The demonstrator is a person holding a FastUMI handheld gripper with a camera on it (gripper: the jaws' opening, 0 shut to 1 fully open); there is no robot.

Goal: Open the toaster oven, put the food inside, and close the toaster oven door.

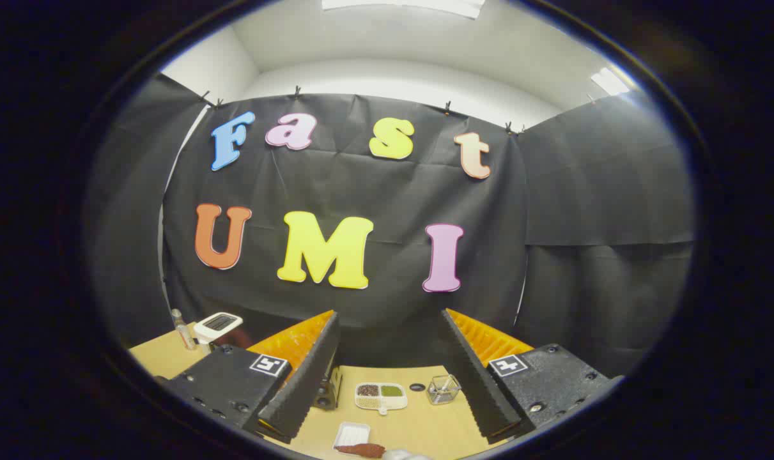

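- Claw point(390, 377): released, fingers spread wide, nothing between them. You are holding it high, tilted up toward the booth wall; the bench point(425, 428) shows in the lower centre of the frame, between the fingers.
- Food point(361, 450): a reddish-brown elongated piece, bottom centre of the frame, lying beside a small white tray point(351, 434). Its long axis runs left-right across the frame, crosswise to the fingers. Which end leads cannot be told.
- Toaster oven: not identified with certainty. A dark boxy object point(328, 390) sits just behind the left finger, mostly hidden; whether that is the oven, and which way its door faces, cannot be told.
- Other items on the bench: a divided white dish point(381, 396) with dark and green contents, a small clear container point(443, 389), a small dark disc point(417, 387). At lower left, a slim bottle point(183, 331) and a white device point(217, 324).
- Step in hand, by judgement: approach to open the door; nothing of the task looks done yet.
- To do it well: tip the claw down until the oven front and handle are fully seen, then come in square to the handle with the fingers wide.
- Risk: the clear container and dish stand near the path; keep clear of them.
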